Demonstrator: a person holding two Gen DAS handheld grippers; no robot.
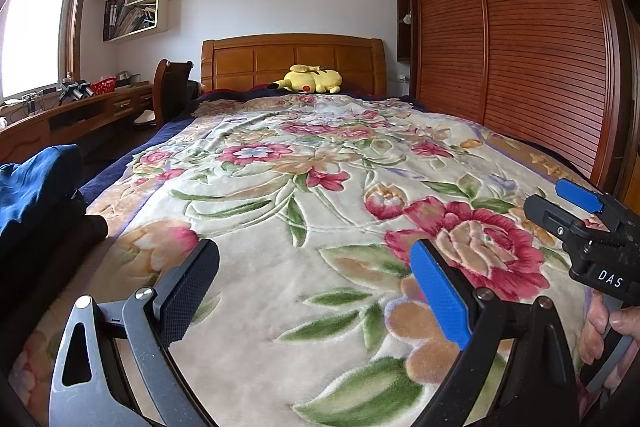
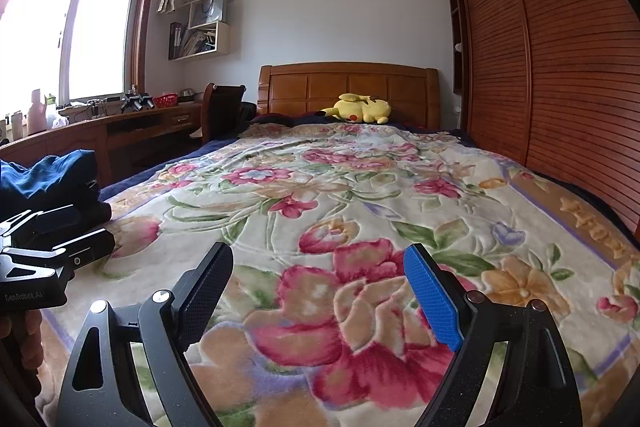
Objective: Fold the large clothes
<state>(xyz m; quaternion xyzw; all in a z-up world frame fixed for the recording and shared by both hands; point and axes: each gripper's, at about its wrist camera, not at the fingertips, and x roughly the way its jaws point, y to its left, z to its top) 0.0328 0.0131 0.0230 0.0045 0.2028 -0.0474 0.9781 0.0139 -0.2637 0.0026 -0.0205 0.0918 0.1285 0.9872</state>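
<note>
Clothes [image 1: 36,187] piled dark at left edge of frame, off the floral blanket [image 1: 280,187]. Left gripper [image 1: 316,295] and right gripper [image 2: 320,291] both spread, empty. Folded stack or unfolded heap: unclear.

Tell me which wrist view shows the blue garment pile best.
Left wrist view: the blue garment pile looms larger at the left bed edge, unobstructed. In the right wrist view it sits smaller, its lower part hidden behind the left gripper.

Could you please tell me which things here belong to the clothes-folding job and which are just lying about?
For the job:
- pile of dark clothes, blue garment on top
- left gripper, open
- right gripper, open
- floral blanket, the folding surface

Just lying about:
- yellow plush toy
- red basket on the desk
</note>
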